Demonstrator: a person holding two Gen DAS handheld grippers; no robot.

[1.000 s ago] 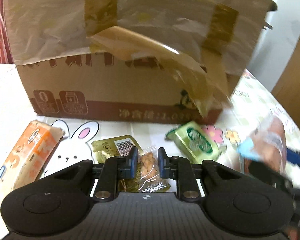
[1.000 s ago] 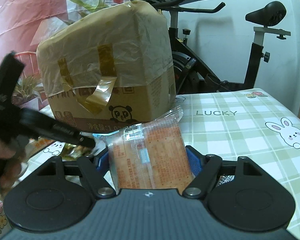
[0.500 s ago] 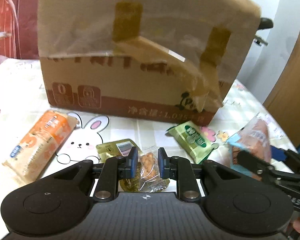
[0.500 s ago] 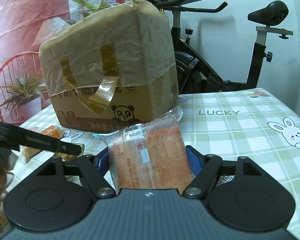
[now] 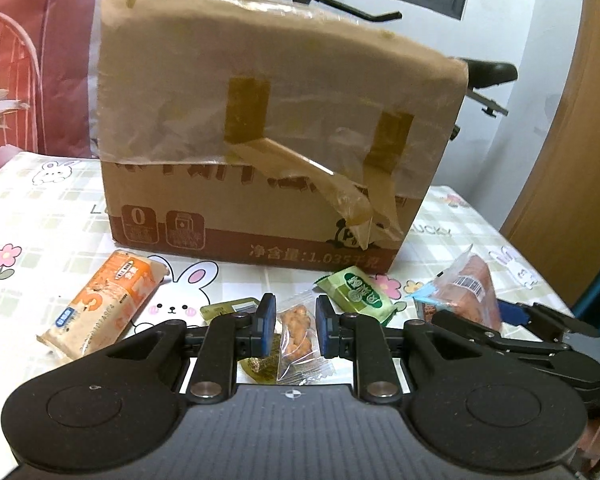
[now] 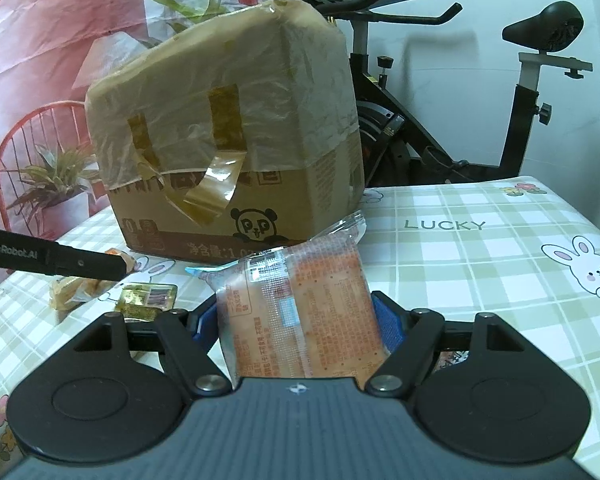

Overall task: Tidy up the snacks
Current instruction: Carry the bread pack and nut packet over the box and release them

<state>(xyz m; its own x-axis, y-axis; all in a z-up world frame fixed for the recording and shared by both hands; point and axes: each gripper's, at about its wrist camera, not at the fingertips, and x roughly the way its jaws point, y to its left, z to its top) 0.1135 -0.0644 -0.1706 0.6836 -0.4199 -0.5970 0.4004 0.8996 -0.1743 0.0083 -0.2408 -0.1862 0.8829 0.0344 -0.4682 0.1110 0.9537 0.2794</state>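
My left gripper (image 5: 296,322) is shut on a small clear packet of brown nuts (image 5: 297,330) above the table. My right gripper (image 6: 298,318) is shut on a clear pack of orange biscuits (image 6: 300,312); that pack shows at the right of the left wrist view (image 5: 474,292). On the table lie an orange wafer pack (image 5: 104,304), a green round-logo packet (image 5: 358,294) and a gold packet (image 6: 146,298). The left gripper's finger (image 6: 60,258) reaches in from the left in the right wrist view.
A large taped cardboard box (image 5: 268,140) stands on the checked bunny tablecloth (image 6: 480,260), just behind the snacks. An exercise bike (image 6: 440,128) stands beyond the table. A red wire chair (image 6: 32,140) and a potted plant are at the left.
The left gripper has pulled back and risen from the box with the nut packet still held, so more of the box top shows. The right gripper has held still with the biscuit pack.
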